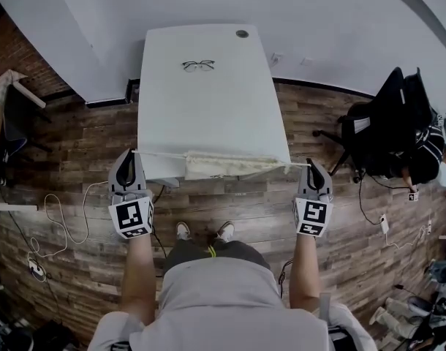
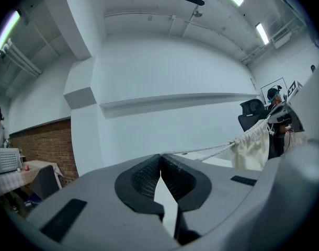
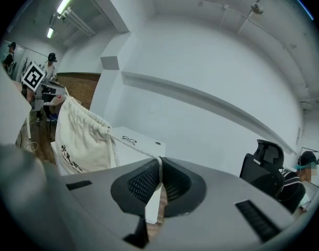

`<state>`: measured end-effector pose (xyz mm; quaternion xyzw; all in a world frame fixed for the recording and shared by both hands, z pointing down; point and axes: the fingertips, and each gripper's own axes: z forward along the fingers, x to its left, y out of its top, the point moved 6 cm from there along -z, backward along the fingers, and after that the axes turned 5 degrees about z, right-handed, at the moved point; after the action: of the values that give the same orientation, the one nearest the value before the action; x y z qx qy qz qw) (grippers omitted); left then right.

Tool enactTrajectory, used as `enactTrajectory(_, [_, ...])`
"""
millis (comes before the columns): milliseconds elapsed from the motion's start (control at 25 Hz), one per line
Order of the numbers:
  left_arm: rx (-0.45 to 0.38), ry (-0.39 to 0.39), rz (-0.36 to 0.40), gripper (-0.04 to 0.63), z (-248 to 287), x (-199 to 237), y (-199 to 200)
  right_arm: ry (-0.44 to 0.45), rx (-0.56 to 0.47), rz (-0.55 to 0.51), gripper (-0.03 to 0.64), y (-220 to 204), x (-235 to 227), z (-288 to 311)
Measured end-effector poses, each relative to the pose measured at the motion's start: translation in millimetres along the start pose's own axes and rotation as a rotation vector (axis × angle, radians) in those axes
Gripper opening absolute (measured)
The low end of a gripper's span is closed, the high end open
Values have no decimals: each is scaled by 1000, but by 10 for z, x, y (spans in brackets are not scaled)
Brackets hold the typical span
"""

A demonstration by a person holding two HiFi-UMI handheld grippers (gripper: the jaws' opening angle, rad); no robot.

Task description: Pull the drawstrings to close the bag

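A cream drawstring bag (image 1: 230,165) hangs at the near edge of the white table (image 1: 208,108), its mouth gathered tight. One taut drawstring (image 1: 161,153) runs left to my left gripper (image 1: 131,153), which is shut on the cord's end. The other cord (image 1: 292,165) runs right to my right gripper (image 1: 311,164), also shut on it. In the left gripper view the drawstring (image 2: 201,151) leaves the closed left gripper (image 2: 160,158) toward the bag (image 2: 252,148). In the right gripper view the cord (image 3: 133,145) stretches from the right gripper (image 3: 159,162) to the bag (image 3: 81,140).
A pair of glasses (image 1: 198,65) lies far back on the table. A black office chair (image 1: 376,134) and a seated person (image 1: 428,152) are at the right. White cables (image 1: 62,225) trail over the wooden floor at the left, beside a cloth-covered table (image 1: 4,101).
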<state>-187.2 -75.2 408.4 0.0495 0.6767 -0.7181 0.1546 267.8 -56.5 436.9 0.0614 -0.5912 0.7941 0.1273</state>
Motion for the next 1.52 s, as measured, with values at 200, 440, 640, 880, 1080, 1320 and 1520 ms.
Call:
enactTrajectory(200, [-1,-3,0,20,42,31,20,-12,-14,24,35,67,-76,44])
enactTrajectory(440, [-14,5,-13,20,76,80,113,-17,-36,23,35,173,-132,57])
enactTrajectory(640, [-34,10,12,20,68,107,218,-31,-47,22,35,236,-195,42])
enactTrajectory(880, [-47,13,21,20,36,174,280,-39,-62,19,35,333,-205,18])
enactTrajectory(1080, [-54,15,20,20,-8,218,311,-40,-73,17,35,401,-214,-2])
enactTrajectory(1320, [-60,17,13,20,-24,320,313,-42,-91,44,35,461,-190,-1])
enactTrajectory(1520, [-67,20,-4,20,-38,404,310,-55,-97,51,35,485,-181,-16])
